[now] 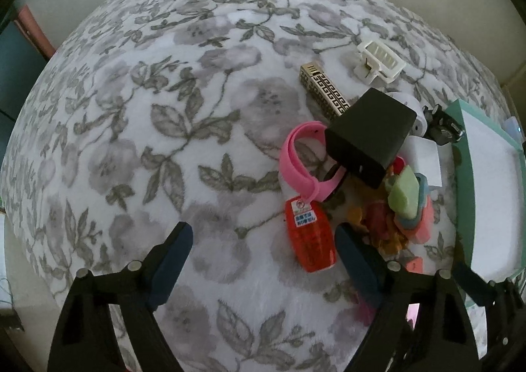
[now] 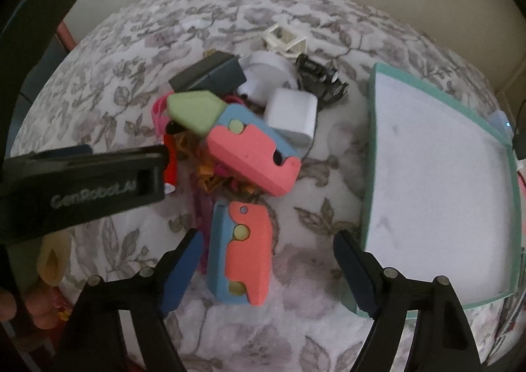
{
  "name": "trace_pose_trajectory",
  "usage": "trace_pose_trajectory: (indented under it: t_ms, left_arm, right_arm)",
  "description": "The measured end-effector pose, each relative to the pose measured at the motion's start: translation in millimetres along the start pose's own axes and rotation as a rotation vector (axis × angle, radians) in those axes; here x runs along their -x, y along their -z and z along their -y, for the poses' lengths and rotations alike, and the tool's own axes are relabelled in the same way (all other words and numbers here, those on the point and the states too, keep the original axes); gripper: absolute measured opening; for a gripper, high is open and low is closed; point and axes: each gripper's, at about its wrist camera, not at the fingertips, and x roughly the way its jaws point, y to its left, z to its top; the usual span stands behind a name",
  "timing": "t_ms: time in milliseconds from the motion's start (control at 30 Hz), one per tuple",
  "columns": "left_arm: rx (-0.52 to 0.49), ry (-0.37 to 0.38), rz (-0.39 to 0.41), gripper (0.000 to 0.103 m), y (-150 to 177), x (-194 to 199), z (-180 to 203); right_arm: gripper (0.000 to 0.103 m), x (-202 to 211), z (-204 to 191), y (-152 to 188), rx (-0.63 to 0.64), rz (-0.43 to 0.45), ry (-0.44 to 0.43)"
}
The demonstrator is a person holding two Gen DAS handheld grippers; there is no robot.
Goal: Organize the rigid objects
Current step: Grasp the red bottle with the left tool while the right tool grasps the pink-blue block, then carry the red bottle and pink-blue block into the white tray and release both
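A: On the floral blanket (image 1: 138, 128), left of the teal tray (image 2: 371, 155), lies 1 unsorted pile: a pink band (image 1: 296, 161), a black box (image 1: 371, 132), a patterned gold bar (image 1: 325, 89), a white clip (image 1: 378, 61) and 2 white blocks.

B: Tray contents?

A: None visible; its white floor shows bare. Judged from this, sorting has barely begun and every piece is left.

B: State of each tool?

A: Left tool (image 1: 263, 243): jaws wide apart, holding nothing, with the orange-red case (image 1: 310, 237) lying between the fingers, untouched. Right tool (image 2: 268, 260): jaws wide apart, empty, straddling the nearer coral-and-blue block (image 2: 243, 253) without contact. A 2nd such block (image 2: 253, 155), green-tipped, rests on the pile.

B: Likely step in hand?

A: Probably 2 simultaneous pickups, not yet closed.
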Motion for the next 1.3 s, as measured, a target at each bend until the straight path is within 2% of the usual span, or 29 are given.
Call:
trace_pose_trajectory:
  t_ms: [100, 167, 233, 367, 500, 633, 733, 967, 1300]
  left_arm:
    - [-0.013, -0.013, 0.001, 0.088, -3.7, -6.5, 4.1]
    - [-0.021, -0.009, 0.005, 0.084, -5.3, -10.5, 6.9]
    - [-0.027, 0.02, -0.006, 0.071, -7.2, -14.3, 8.8]
    - [-0.054, 0.028, -0.016, 0.058, -5.6, -19.3, 15.1]
    - [-0.049, 0.042, -0.012, 0.034, -7.5, -16.9, 15.9]
    - [-0.053, 0.039, -0.036, 0.03, -6.4, -16.2, 15.7]
    - [-0.056, 0.043, -0.055, 0.03, -6.4, -15.4, 14.0]
    - [-0.053, 0.025, -0.123, 0.03, -9.0, -14.7, 16.3]
    - [-0.096, 0.026, -0.167, 0.03, 37.3, -2.6, 20.6]
  right_arm:
    - [0.081, -7.4, -0.6, 0.3, 0.001, -0.025, -0.008]
    - [0.079, -11.3, -1.3, 0.9, 0.007, -0.038, -0.007]
    - [0.077, -14.0, -0.6, 1.4, 0.004, -0.046, -0.011]
    - [0.073, -16.2, 0.2, 0.5, -0.01, -0.048, -0.032]
    - [0.065, -16.5, 1.0, 1.2, -0.015, -0.044, -0.043]
    - [0.053, -12.0, 3.5, 5.6, -0.015, -0.045, -0.043]
    - [0.047, -15.0, 2.5, 9.3, -0.005, -0.071, -0.036]
    - [0.047, -15.3, 6.1, 9.6, -0.006, -0.072, -0.028]
    - [0.046, -14.5, 18.0, 11.8, -0.003, -0.079, -0.017]
